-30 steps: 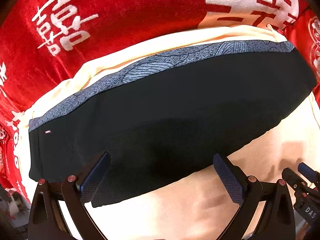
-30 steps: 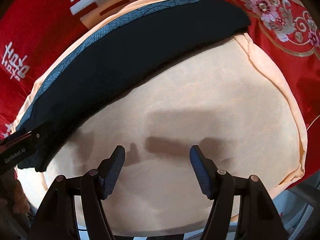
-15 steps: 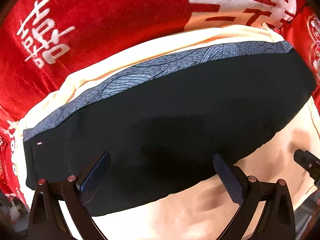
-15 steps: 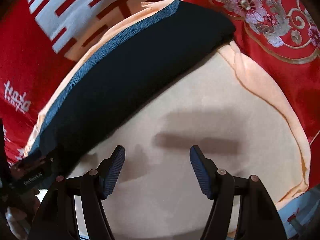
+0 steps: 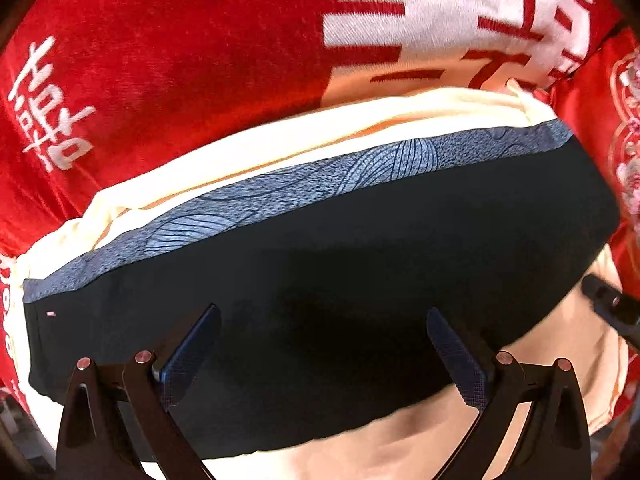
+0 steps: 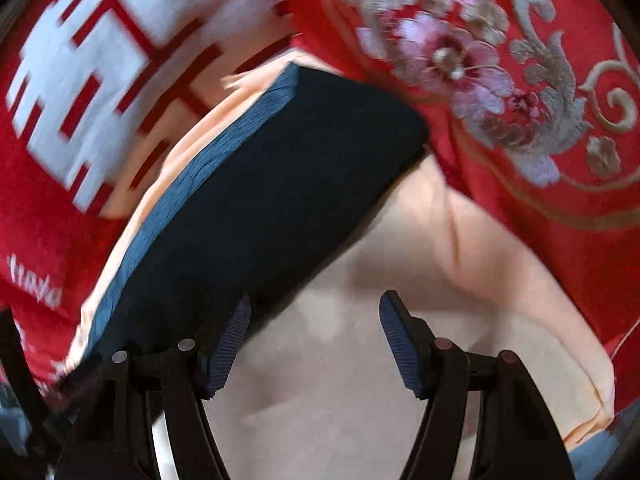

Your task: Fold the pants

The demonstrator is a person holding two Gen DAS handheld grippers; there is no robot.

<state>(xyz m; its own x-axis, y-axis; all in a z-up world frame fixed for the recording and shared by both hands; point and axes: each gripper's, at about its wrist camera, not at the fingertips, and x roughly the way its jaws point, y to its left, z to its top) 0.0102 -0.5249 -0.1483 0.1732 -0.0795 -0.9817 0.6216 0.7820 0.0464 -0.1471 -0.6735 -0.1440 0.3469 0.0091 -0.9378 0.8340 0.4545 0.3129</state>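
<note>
Red bedding under cream cloth. Folded pants: flat. Left gripper above, right gripper beside: both released, empty. Advised: grasp near edge squarely.

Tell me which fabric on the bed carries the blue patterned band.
The dark pants: the blue band runs along their far edge. The cream cloth beneath is plain; the red cover bears white characters.
</note>
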